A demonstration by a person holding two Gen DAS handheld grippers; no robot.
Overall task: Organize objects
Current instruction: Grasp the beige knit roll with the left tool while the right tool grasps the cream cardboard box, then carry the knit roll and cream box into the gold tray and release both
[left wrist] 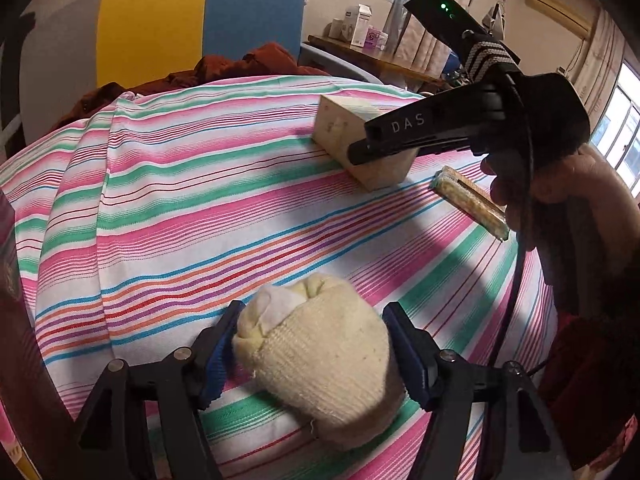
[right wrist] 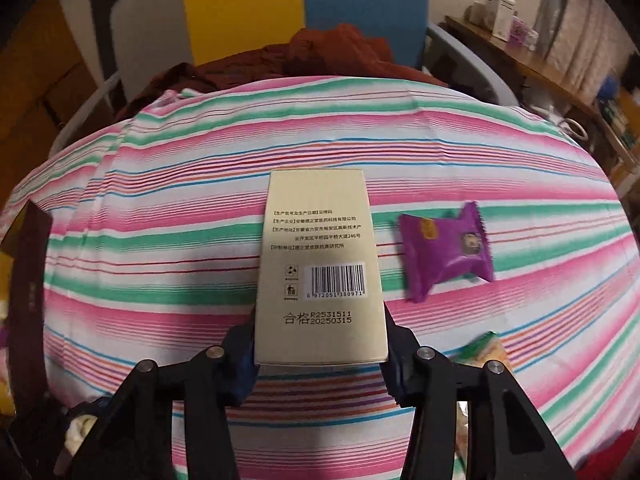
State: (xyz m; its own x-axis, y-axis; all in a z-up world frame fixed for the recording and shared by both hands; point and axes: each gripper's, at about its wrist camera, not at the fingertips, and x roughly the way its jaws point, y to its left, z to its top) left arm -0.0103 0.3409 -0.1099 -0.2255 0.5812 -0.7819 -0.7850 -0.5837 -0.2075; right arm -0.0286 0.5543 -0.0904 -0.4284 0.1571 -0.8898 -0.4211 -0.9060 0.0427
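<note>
1. Left wrist view: the striped cloth (left wrist: 200, 208) is being used as the work surface, and no bin, tray or other container is being shown in either view, so nothing can be said to be sorted into one.
2. The cream box (right wrist: 320, 264) is being held at its near end by the right gripper (right wrist: 320, 360), whose pads are being pressed against both sides; whether it is being lifted or rested on the cloth cannot be told.
3. The rolled cream sock (left wrist: 320, 360) is being flanked by the left gripper (left wrist: 310, 356), half closed, the pads touching or nearly touching it.
4. The purple snack packet (right wrist: 448, 252) and the wafer packet (left wrist: 472, 200) are being left loose on the cloth, so the task is judged barely begun.
</note>
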